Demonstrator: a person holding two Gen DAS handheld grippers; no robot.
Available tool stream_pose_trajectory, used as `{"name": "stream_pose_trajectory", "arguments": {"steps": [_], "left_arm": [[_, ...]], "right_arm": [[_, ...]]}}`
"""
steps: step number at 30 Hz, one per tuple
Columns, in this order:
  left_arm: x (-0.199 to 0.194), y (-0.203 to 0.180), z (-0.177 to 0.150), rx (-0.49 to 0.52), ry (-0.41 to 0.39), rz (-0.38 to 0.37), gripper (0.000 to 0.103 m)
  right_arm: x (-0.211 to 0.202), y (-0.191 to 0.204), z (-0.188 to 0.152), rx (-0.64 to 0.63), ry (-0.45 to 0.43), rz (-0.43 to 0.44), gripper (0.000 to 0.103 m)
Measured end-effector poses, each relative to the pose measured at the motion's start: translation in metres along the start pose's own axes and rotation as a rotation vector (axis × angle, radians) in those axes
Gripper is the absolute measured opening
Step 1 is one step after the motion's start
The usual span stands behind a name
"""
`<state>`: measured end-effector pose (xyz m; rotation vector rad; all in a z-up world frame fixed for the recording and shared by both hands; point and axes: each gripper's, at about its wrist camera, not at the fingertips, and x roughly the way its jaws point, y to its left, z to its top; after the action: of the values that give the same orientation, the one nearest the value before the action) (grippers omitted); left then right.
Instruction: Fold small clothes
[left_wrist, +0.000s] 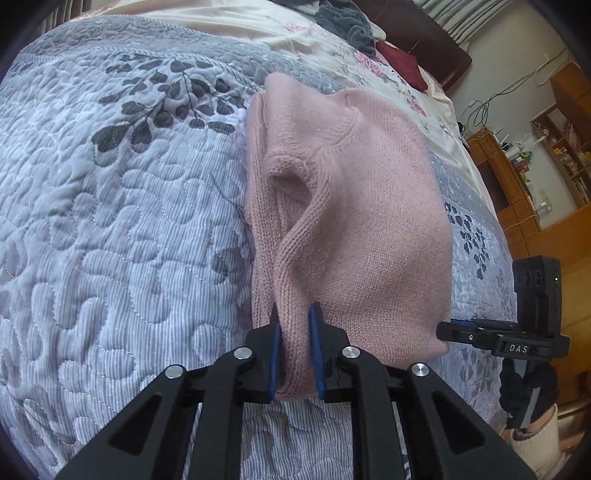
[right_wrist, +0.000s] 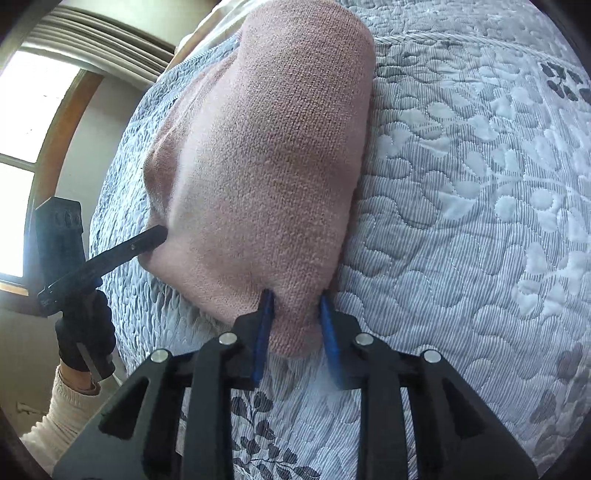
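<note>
Two grippers pinch the pink sweater's near edge on the bed quilt: left gripper and right gripper each clamp a corner, sweater stretching straight ahead.

The pink sweater runs off the top edge in the right wrist view. The left gripper's tips vanish under the sweater's side. Beyond the sweater, shelf items are too small to identify.
</note>
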<state>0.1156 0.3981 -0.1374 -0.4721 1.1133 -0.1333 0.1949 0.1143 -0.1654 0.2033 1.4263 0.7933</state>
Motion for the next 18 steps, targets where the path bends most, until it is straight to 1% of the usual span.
{"name": "stream_pose_trajectory", "arguments": {"steps": [1, 2, 3, 4, 6, 7, 9, 12, 14, 17, 18], "left_arm": [[-0.004, 0.0, 0.004, -0.006, -0.009, 0.014, 0.035], [-0.009, 0.0, 0.01, -0.005, -0.029, 0.026, 0.046], [-0.015, 0.0, 0.017, 0.0, -0.062, 0.027, 0.06], [-0.019, 0.001, 0.024, 0.0, -0.084, 0.026, 0.065], [-0.019, 0.004, 0.043, -0.016, -0.083, 0.007, 0.069], [-0.016, 0.007, 0.052, -0.028, -0.079, -0.009, 0.073], [-0.006, 0.013, 0.068, -0.05, -0.064, -0.017, 0.075], [0.016, 0.024, 0.087, -0.085, -0.02, -0.032, 0.075], [0.03, 0.033, 0.095, -0.11, 0.012, -0.073, 0.076], [0.051, 0.041, 0.099, -0.145, 0.064, -0.169, 0.079], [0.057, 0.041, 0.099, -0.142, 0.074, -0.19, 0.081]], "right_arm": [[-0.005, 0.0, 0.002, -0.003, -0.012, 0.007, 0.033], [-0.01, 0.0, 0.005, -0.004, -0.027, 0.01, 0.038], [-0.017, -0.003, 0.007, -0.005, -0.046, 0.015, 0.05], [-0.023, -0.002, 0.013, -0.005, -0.065, 0.018, 0.056], [-0.031, -0.003, 0.025, -0.001, -0.094, 0.032, 0.058], [-0.034, -0.004, 0.032, 0.005, -0.106, 0.043, 0.06], [-0.035, -0.007, 0.045, 0.019, -0.11, 0.063, 0.065], [-0.03, -0.013, 0.065, 0.035, -0.104, 0.077, 0.07], [-0.022, -0.021, 0.075, 0.061, -0.094, 0.1, 0.073], [-0.006, -0.032, 0.086, 0.108, -0.076, 0.149, 0.075], [-0.001, -0.035, 0.088, 0.12, -0.076, 0.172, 0.081]]}}
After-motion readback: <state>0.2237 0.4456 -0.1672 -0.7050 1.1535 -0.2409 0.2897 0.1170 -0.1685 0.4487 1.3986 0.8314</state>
